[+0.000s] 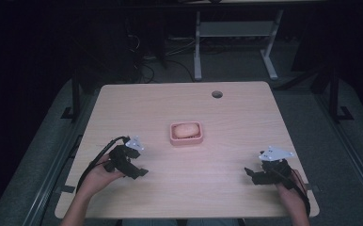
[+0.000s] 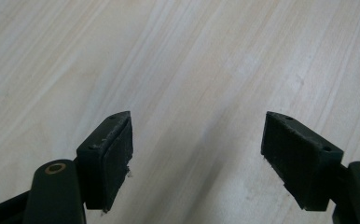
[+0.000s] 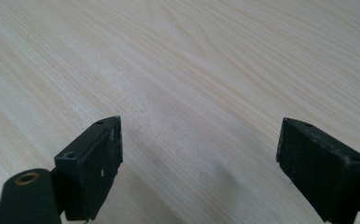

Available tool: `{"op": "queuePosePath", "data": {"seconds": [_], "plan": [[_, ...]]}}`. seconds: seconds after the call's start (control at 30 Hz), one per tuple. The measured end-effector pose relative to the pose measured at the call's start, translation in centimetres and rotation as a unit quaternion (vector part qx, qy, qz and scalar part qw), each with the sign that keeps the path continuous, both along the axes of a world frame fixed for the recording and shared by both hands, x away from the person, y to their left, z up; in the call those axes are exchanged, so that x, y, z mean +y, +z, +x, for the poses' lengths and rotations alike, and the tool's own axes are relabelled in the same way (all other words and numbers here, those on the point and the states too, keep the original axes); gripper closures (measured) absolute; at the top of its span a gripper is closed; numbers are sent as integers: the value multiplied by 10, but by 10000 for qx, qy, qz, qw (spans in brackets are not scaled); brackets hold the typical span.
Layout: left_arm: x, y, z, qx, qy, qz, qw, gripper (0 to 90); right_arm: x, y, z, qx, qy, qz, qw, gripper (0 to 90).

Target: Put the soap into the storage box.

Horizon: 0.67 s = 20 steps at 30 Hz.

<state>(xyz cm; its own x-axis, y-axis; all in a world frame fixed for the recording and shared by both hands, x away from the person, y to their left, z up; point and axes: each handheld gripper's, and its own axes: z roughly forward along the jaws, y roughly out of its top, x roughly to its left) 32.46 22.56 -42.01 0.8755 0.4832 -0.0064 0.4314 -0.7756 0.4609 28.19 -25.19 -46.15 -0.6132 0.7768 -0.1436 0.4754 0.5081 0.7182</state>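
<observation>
Jaws of both grippers are spread wide and pinch nothing — under each pair I see only bare wood of the counter (image 1: 236, 113). The left gripper (image 1: 139, 172) and the right gripper (image 1: 249, 172) rest low near the front edge, well apart from each other. Between them, farther from the person, sits a pink dish (image 1: 186, 140) with a pale rounded lump (image 1: 186, 130) inside, maybe soap — I cannot tell surely. To approach well, I think one gripper should come from above, jaws open, and close on the lump gently, while the other steadies the dish rim.
</observation>
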Motion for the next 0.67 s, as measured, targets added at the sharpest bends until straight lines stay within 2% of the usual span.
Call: {"op": "queuePosePath", "data": {"seconds": [0.43, 0.67], "plan": [[14, -6, -20, -110, 114, -54, 9999, 242, -2, 0, -3, 27, -1, -25, 10000, 138], [17, -9, -19, -238, 154, -64, 9996, 238, -2, 2, -4, -34, 91, -12, 10000, 138]]}}
